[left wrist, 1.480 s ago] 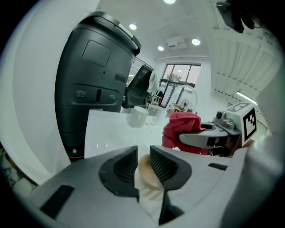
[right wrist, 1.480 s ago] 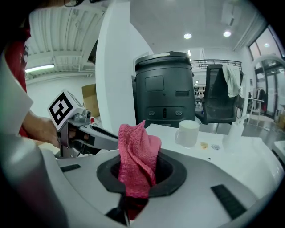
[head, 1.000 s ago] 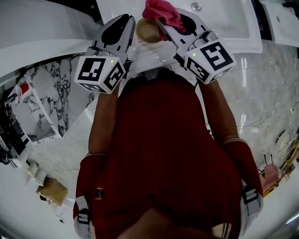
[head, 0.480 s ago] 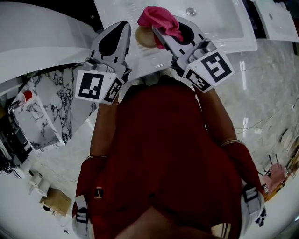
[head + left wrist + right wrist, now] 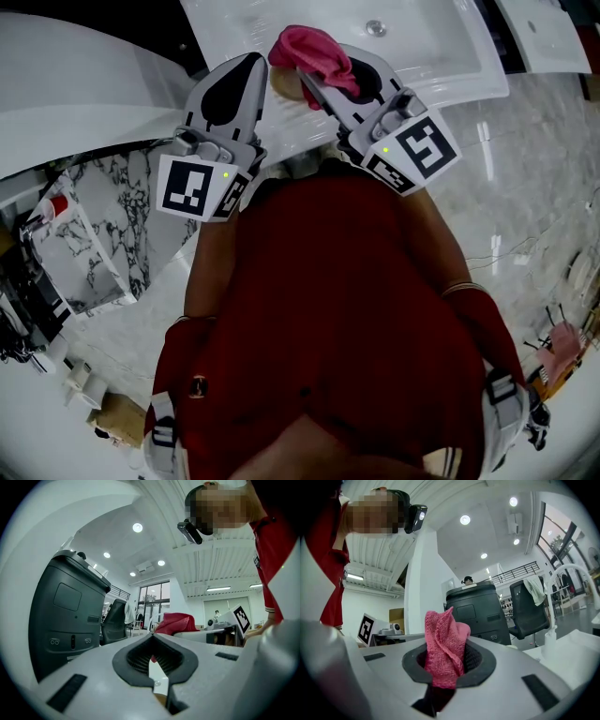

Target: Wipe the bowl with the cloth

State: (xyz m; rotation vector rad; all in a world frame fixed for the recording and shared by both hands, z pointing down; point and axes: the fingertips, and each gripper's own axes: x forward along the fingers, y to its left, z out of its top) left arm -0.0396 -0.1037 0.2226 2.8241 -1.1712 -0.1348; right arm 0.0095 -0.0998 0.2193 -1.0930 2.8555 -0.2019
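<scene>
In the head view, both grippers are held over the near edge of a white sink basin, with bare basin beyond them (the drain is far off their tips). The left gripper and right gripper sit close, and the tan bowl shows in the narrow gap between them, touching the left tips. The pink cloth bunches up out of the right jaws, overlapping the bowl's far side. Pale marble counter spreads to the right.

In the left gripper view, the left gripper has its jaws drawn almost together on a thin pale and tan edge low in the slit (we take it for the bowl's rim). The cloth rises just past the tips, and a dark grey machine fills the left.

In the right gripper view, the right gripper is clamped on the cloth, which stands up in a fold. Behind it are the same machine, an office chair and ceiling spotlights.
</scene>
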